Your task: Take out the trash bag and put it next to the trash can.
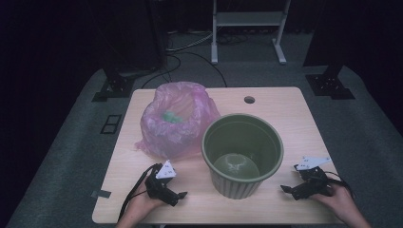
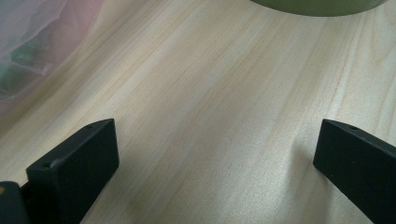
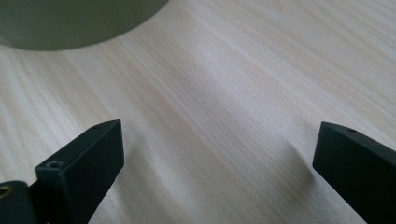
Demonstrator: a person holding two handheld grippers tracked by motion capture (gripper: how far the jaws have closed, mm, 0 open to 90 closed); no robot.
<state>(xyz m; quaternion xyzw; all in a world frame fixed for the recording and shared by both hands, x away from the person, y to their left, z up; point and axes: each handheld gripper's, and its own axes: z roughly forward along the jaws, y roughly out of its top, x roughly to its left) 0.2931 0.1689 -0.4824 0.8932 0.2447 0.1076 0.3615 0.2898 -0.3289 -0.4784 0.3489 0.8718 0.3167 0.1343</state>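
Pale wood grain runs under both of my grippers, and each one sits low over the table near its front edge. My left gripper is at the near left, with my hand behind it and its cable looping back toward me. Its jaws are spread wide with nothing between them; in the left gripper view I see bare wood in the gap, the curved green base of the bin at the top edge, and a fold of the pink bag off to the upper left.

My right gripper is at the near right, pointing in toward the middle of the table, my hand wrapped around its body. Its jaws are also spread wide and hold nothing. In the right gripper view the gap frames plain tabletop, and the bin's green wall fills the upper left corner.

Between my two grippers stands the green bin, upright, round and ribbed on the outside, its mouth open to the camera above. Neither gripper touches it; each is a little way off to its own side.

Behind and to the left of the bin sits the pink plastic bag, bunched up and open at the top, leaning just against the bin's rim. Something small and green lies inside it; I cannot tell what it is.
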